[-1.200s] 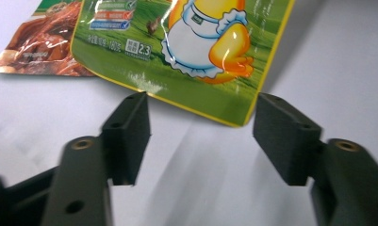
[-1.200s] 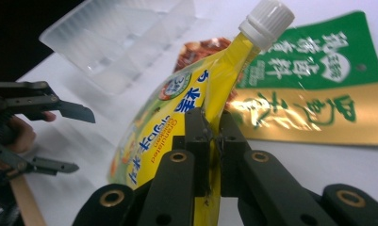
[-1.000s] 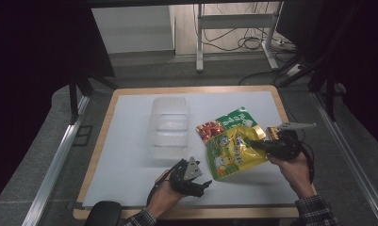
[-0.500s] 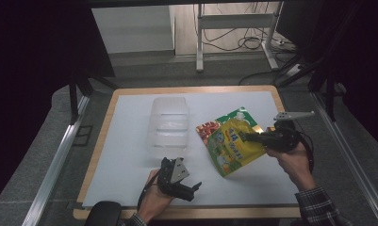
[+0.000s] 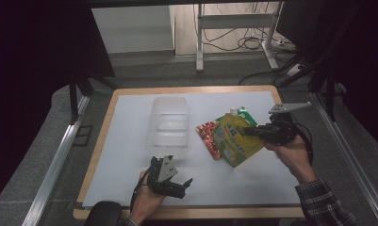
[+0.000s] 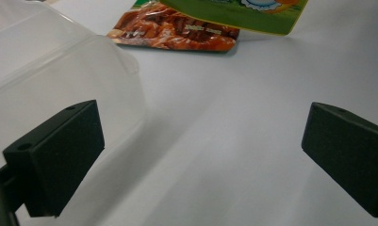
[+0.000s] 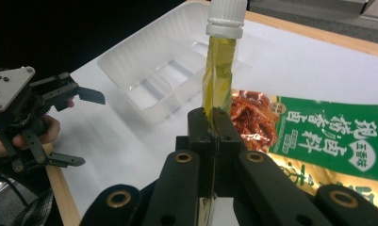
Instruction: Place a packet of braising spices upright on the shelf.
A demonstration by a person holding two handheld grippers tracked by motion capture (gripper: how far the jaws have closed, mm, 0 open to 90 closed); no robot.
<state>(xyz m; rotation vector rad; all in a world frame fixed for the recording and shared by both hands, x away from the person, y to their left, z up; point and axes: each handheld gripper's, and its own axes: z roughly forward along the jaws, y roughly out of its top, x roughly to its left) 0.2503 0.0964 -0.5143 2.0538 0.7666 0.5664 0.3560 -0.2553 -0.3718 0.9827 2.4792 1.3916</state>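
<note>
Two grippers are at work over the counter (image 5: 130, 188). The right gripper (image 5: 257, 133) has its jaws clamped on the edge of a yellow spouted pouch (image 5: 234, 141), lifted higher off the counter than a second ago. The left gripper (image 5: 184, 186) has just been opening its jaws; they stand wide apart with nothing between them, beside the clear tray (image 5: 170, 123). The pouch's long axis runs away from the right gripper, white cap (image 7: 226, 16) at the far end, above the red packet (image 5: 208, 132) and green packet (image 5: 245, 114).
</note>
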